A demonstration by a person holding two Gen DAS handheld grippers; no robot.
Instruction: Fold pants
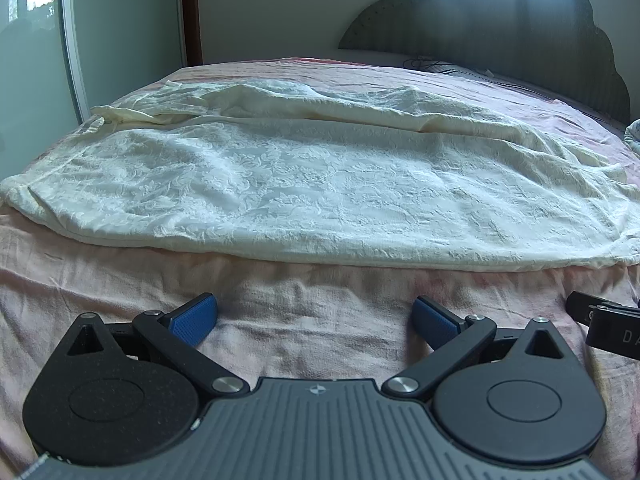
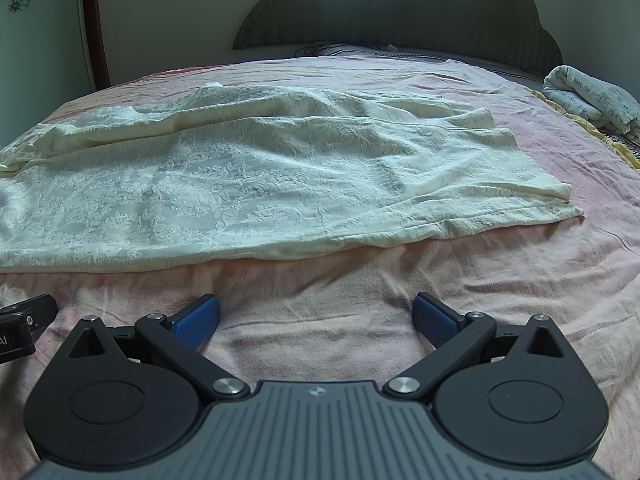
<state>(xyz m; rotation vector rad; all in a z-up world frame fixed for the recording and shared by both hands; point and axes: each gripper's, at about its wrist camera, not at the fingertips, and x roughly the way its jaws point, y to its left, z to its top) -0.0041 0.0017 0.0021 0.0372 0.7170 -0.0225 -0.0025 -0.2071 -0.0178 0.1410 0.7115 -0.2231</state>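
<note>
Cream lace-patterned pants lie spread sideways across a pink bedsheet, waistband at the left, leg ends at the right. One leg lies on the other, with wrinkles. They also show in the right wrist view, with the hems at the right. My left gripper is open and empty, just short of the pants' near edge. My right gripper is open and empty, also in front of the near edge. Each gripper's body shows at the edge of the other's view.
A dark padded headboard stands behind the bed. A folded printed quilt lies at the far right of the bed. A black cable lies near the headboard. A wall and door frame are at the left.
</note>
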